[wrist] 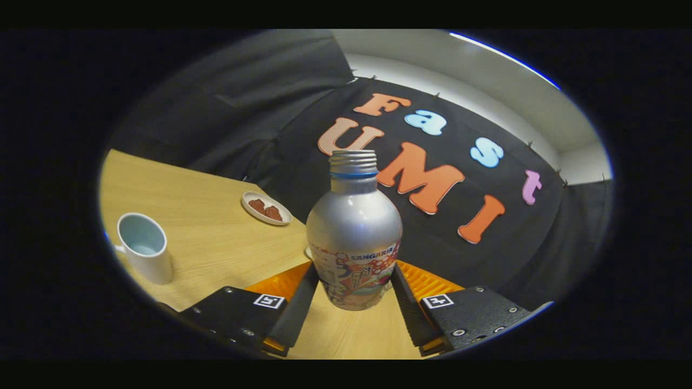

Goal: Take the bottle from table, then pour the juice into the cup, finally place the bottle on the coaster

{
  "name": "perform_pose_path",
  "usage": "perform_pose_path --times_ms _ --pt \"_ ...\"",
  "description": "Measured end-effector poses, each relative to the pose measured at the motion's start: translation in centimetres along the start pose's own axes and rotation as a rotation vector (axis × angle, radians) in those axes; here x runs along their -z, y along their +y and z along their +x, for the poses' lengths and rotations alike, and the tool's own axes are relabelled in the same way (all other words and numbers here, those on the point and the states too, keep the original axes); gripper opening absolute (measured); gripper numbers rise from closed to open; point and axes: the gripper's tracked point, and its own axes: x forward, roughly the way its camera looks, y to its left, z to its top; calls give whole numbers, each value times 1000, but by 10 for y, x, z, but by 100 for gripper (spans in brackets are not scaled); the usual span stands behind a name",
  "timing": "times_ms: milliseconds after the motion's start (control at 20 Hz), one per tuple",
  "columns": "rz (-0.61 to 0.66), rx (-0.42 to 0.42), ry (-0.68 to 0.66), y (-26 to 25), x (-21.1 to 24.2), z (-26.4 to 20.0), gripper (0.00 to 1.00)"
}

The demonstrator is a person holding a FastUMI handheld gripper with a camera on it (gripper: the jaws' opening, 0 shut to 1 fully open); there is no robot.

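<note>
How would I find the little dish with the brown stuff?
Start at the wooden table. The claw grips a silver bottle; beyond it, near the table's far edge, sits the small dish. Unlike the tall white cup, it is flat and holds reddish-brown pieces.

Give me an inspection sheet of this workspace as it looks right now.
Surface: wooden table, tilted in view.
Job's things: capless silver bottle between the fingers; white cup off to their left.
Clutter: small dish holding brown pieces, beyond the cup.
Grippers: hand-held gripper, both fingers pressing the bottle's lower sides.
Cables: nothing seen.
Surroundings: black cloth wall behind the table, pale wall above it.
</note>
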Motion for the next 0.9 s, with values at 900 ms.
perform_pose_path --times_ms 900 --pt "527 -215 213 41 62 29 78"
